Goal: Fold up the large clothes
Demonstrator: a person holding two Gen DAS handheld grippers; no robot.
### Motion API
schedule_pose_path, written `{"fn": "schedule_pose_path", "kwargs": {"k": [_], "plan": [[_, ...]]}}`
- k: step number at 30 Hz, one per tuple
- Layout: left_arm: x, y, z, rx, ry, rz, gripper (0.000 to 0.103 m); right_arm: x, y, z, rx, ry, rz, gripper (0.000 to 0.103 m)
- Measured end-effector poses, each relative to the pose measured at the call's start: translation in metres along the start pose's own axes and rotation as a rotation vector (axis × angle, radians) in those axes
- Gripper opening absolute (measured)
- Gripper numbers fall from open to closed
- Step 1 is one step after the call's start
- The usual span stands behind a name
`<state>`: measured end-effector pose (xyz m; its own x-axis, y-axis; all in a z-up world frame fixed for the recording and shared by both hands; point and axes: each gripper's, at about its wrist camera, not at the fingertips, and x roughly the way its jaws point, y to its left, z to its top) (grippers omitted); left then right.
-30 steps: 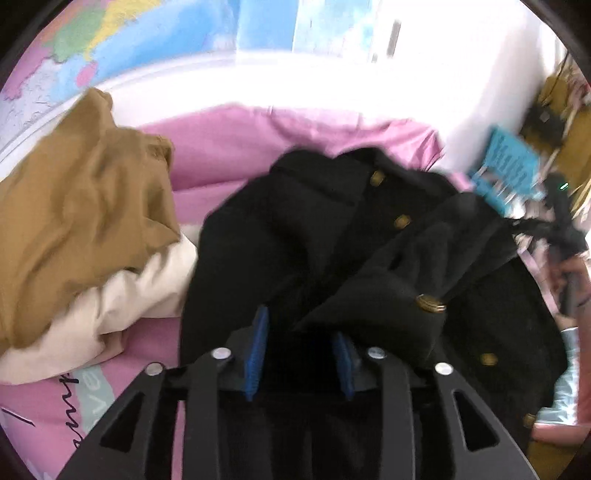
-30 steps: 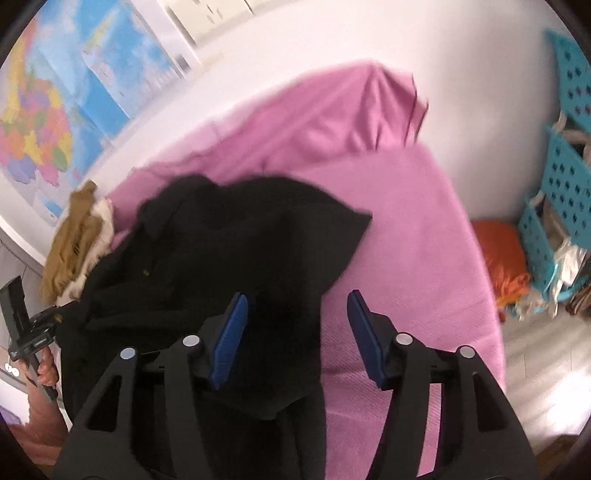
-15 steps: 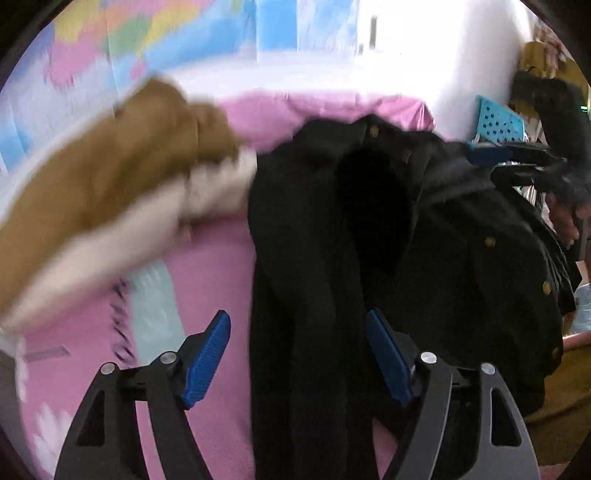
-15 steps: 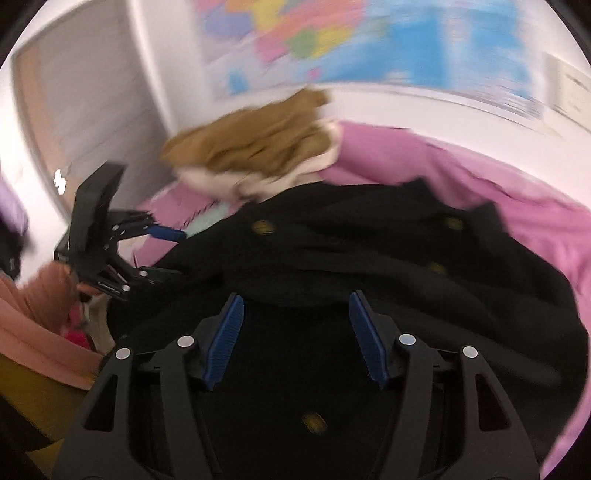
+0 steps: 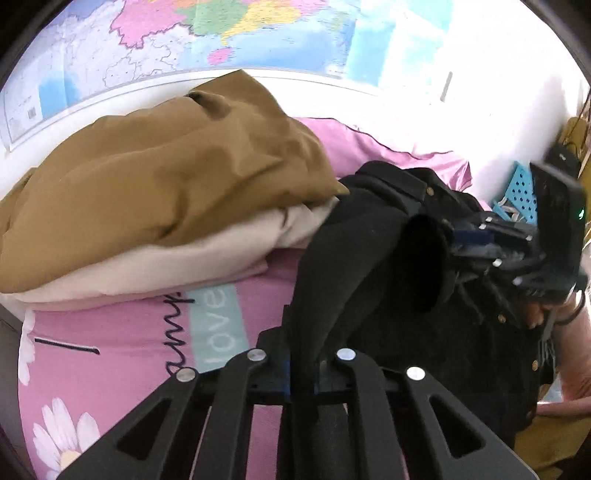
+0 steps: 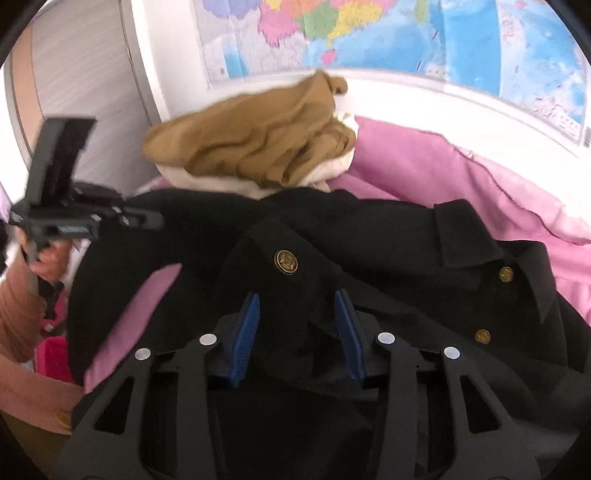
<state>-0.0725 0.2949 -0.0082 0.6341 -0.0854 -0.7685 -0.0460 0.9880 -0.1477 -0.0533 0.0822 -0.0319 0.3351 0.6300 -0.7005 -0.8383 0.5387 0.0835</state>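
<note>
Black wool: a coat with brass buttons is spread over a pink bedsheet; in the right wrist view it fills the middle, from 9 o'clock across to 3 o'clock.
Left gripper: its jaws are pressed narrow on a long fold of the coat, which rises from between them toward 1 o'clock in the left wrist view.
Right gripper: its blue pads are held apart, with the coat's cloth lying between and beneath them; whether the pads touch the cloth cannot be told.
Seen from across: the right gripper is met at 3 o'clock in the left wrist view, its tips at the coat's edge; the left gripper is seen at 9 o'clock in the right wrist view.
Pile: a tan garment is laid on a cream one, just beside the coat's collar, at 10 o'clock in the left wrist view.
Wall: a map is hung at 12 o'clock.
Crate: a blue one is seen at 3 o'clock, beyond the bed.
</note>
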Motion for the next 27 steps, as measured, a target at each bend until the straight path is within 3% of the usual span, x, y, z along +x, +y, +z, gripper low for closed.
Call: {"fn": "schedule_pose_path", "kwargs": {"k": [3, 8, 13, 16, 18, 22, 25, 27], "plan": [[0.004, 0.008, -0.001, -0.031, 0.014, 0.035, 0.045, 0.026, -0.009, 0.004, 0.044, 0.049, -0.05, 0.038], [-0.01, 0.012, -0.019, -0.037, -0.02, -0.039, 0.045, 0.052, -0.02, 0.007, 0.094, 0.099, -0.084, 0.039], [-0.033, 0.004, -0.044, 0.021, -0.061, -0.057, 0.049, 0.021, -0.019, 0.007, 0.135, 0.044, -0.03, 0.049], [-0.035, 0.005, -0.057, 0.023, -0.046, -0.066, 0.049, -0.019, 0.001, 0.001, 0.117, -0.024, 0.11, 0.061], [-0.034, 0.007, -0.068, 0.005, -0.035, -0.052, 0.049, -0.031, 0.022, -0.003, 0.084, -0.029, 0.208, 0.063], [-0.035, 0.017, -0.071, -0.056, -0.06, -0.073, 0.049, -0.015, 0.086, -0.017, 0.009, 0.071, 0.466, 0.07], [-0.048, 0.016, -0.074, -0.058, -0.095, -0.08, 0.049, 0.019, 0.126, -0.026, 0.011, 0.168, 0.573, 0.079], [-0.058, 0.013, -0.074, -0.049, -0.121, -0.071, 0.049, 0.042, 0.142, -0.031, 0.027, 0.226, 0.598, 0.079]]}}
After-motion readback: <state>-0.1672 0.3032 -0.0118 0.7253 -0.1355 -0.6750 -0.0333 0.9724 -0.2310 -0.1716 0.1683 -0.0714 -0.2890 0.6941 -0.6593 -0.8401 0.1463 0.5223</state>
